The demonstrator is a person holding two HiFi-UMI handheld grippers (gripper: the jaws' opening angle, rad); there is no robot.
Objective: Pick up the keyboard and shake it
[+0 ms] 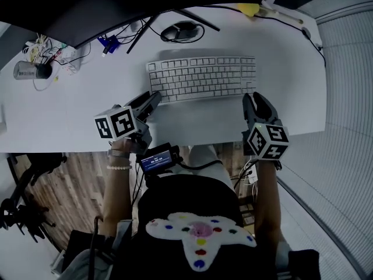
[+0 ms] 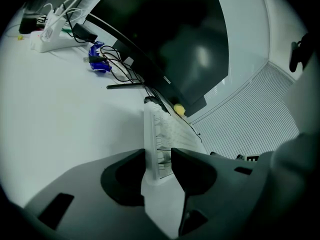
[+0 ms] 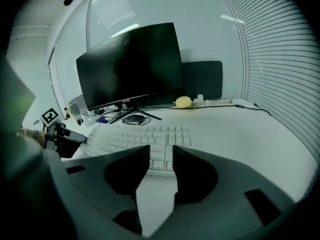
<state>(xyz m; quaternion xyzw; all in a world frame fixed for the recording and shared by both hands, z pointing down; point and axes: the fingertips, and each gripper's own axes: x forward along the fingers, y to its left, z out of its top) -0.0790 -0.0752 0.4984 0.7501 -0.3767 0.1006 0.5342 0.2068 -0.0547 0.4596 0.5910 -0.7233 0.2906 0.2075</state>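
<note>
A white keyboard (image 1: pixel 201 77) lies on the white desk (image 1: pixel 70 115) in front of the monitor. My left gripper (image 1: pixel 154 98) is at its front left corner, rolled on its side. In the left gripper view the keyboard's left end (image 2: pixel 151 149) stands between the two jaws, and my left gripper (image 2: pixel 157 156) is closed against it. My right gripper (image 1: pixel 256 98) hovers at the front right corner, just short of the keyboard (image 3: pixel 145 139). The jaws of my right gripper (image 3: pixel 161 151) stand a little apart with nothing between them.
A dark curved monitor (image 1: pixel 87 10) stands behind the keyboard on thin legs. A black round device (image 1: pixel 180 32) with cables sits under it. A yellow object (image 1: pixel 247 9) lies at the back right. A power strip with plugs (image 2: pixel 45 34) is at the back left.
</note>
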